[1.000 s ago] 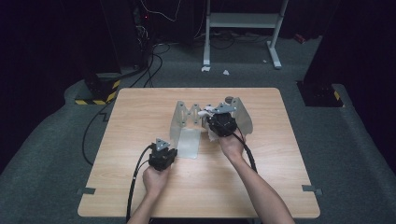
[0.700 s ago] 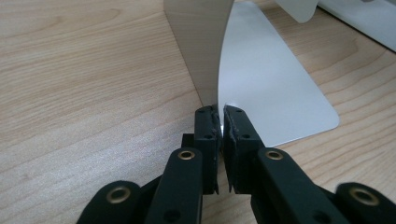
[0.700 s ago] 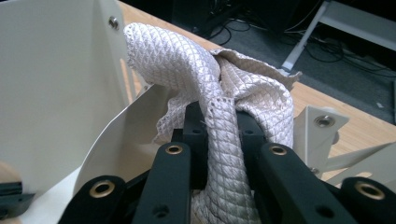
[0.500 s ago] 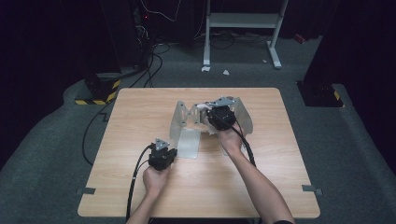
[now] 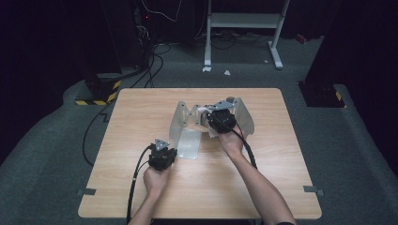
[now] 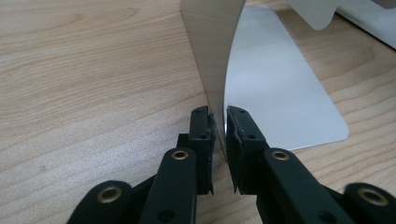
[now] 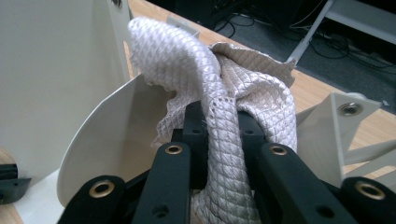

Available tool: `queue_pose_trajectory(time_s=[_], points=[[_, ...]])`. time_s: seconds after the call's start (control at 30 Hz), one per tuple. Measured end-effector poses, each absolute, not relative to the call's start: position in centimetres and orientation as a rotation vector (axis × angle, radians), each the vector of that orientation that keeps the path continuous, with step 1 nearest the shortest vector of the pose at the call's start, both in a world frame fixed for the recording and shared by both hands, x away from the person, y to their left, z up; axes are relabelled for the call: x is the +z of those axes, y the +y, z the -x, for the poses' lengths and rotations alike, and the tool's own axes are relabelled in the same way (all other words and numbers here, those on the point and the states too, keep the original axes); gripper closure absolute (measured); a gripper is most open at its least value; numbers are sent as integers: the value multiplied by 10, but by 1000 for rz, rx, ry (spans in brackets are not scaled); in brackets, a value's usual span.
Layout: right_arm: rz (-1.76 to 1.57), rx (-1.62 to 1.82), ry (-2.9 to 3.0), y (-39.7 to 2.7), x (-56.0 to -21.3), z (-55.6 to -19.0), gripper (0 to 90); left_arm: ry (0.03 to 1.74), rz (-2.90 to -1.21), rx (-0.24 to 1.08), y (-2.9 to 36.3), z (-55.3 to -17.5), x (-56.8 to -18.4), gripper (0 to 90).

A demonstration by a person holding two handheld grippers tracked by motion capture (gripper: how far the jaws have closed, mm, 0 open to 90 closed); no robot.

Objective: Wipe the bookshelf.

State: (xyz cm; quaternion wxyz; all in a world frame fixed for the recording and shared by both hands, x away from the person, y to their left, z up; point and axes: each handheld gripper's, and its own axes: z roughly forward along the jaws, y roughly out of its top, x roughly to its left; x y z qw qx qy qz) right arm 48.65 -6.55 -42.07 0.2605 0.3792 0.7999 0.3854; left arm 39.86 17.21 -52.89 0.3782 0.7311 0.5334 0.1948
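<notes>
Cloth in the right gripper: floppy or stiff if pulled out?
Likely floppy: the cloth folds and drapes over the right gripper. Probably light, since it bunches loosely. Its quilted weave looks grippy, so it's unlikely to slip, though it may snag on the metal stand.

The cloth (image 7: 224, 93) pinched between the right gripper's (image 7: 223, 126) jaws is a pale woven fabric with a raised diamond quilting, slightly silky, frayed along one edge. Beside it the curved bookend plates (image 7: 107, 130) look like painted sheet metal, cream and matt. The thin upright sheet (image 6: 212, 60) between the left gripper's (image 6: 219, 123) jaws is smooth brushed metal with a dull sheen. Both grippers are matt black plastic with brass rivets. Under them, the table (image 6: 93, 84) is light wood grain, satin-smooth.
</notes>
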Motion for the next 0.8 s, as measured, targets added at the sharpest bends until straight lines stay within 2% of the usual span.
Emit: queue_pose_trajectory(time_s=[0.1, 0.23, 0.33, 0.43, 0.8], points=[[-1050, 1055, 2166, -65, -425, -487, 796, 1365, -1902, 515, 170, -404, -527, 761], [-1093, 1065, 2169, -65, -434, -486, 795, 1359, -1920, 527, 168, -408, -526, 761], [-1111, 1048, 2186, -65, -441, -488, 797, 1350, -1922, 538, 167, -407, -525, 778], [-1136, 1010, 2198, -63, -447, -490, 798, 1343, -1909, 528, 166, -407, -528, 835], [-1187, 927, 2213, -59, -468, -504, 798, 1318, -1896, 530, 168, -405, -530, 846]])
